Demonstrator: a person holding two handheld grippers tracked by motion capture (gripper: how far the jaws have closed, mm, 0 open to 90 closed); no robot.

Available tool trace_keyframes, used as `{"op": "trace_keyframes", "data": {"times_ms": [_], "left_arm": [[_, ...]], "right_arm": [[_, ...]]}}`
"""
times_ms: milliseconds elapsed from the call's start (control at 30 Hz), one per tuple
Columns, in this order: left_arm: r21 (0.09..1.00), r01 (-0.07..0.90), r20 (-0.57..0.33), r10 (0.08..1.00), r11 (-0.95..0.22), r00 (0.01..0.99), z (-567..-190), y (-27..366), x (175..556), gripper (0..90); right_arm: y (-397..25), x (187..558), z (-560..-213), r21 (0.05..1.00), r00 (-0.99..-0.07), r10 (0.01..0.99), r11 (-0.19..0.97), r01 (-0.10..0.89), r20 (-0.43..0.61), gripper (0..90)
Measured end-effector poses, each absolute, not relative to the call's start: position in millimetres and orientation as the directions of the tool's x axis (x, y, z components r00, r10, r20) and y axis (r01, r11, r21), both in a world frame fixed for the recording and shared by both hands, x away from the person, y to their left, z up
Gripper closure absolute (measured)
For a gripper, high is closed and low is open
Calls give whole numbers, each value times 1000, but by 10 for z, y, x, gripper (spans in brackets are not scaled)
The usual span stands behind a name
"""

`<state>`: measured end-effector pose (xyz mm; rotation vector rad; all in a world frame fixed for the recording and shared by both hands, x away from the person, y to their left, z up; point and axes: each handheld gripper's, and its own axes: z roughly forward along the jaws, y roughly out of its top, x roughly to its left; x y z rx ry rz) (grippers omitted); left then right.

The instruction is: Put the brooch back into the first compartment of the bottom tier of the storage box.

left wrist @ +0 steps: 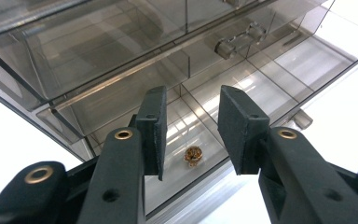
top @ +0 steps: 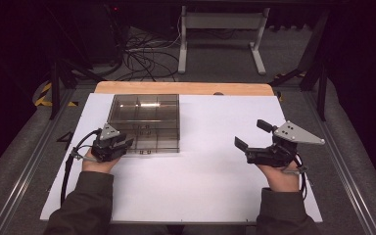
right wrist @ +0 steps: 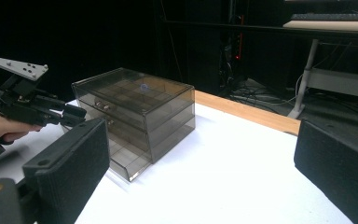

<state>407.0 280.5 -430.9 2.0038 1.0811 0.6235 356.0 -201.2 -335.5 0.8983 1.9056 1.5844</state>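
A smoky clear drawer box (top: 144, 115) stands on the white table top (top: 210, 186), left of the middle. Its bottom drawer (left wrist: 256, 79) is pulled out toward me. A small gold-brown piece (left wrist: 193, 155) lies on that drawer's floor near the front wall. My left gripper (top: 127, 143) is at the box's front left corner; its jaws stand open just above the drawer, and the piece shows in the gap between them. My right gripper (top: 250, 133) hovers well to the right of the box, wide open with nothing in it. The right gripper view shows the box (right wrist: 135, 107) and the left gripper (right wrist: 74, 114) at the drawer (right wrist: 126, 163).
A strip of bare wood (top: 183, 88) runs along the table's far edge. Beyond it lie loose cables (top: 142, 58) and a white desk frame (top: 220, 34) on the floor. Metal rails (top: 29, 161) border the table on both sides.
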Motion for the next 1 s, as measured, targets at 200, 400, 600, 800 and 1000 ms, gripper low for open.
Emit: {"op": "trace_keyframes", "data": {"times_ms": [200, 400, 600, 800, 1000], "left_arm": [[822, 462, 50, 850, -333, 525, -4269, 2800, 4042, 591], [832, 448, 53, 850, -329, 525, -4233, 2795, 4021, 545], [848, 423, 53, 845, -319, 531, -4175, 2779, 3985, 521], [861, 406, 52, 847, -306, 529, -4122, 2779, 3955, 472], [870, 398, 47, 851, -292, 522, -4086, 2779, 3930, 422]], "right_arm": [[-2010, 3559, -3355, 979, -657, 753, 105, 173, 35, 41], [-2010, 3558, -3355, 979, -657, 753, 105, 172, 35, 41], [-2010, 3557, -3354, 980, -658, 752, 105, 169, 33, 41], [-2003, 3557, -3355, 979, -658, 752, 105, 173, 36, 41], [-2000, 3559, -3358, 979, -658, 752, 105, 175, 37, 41]]}}
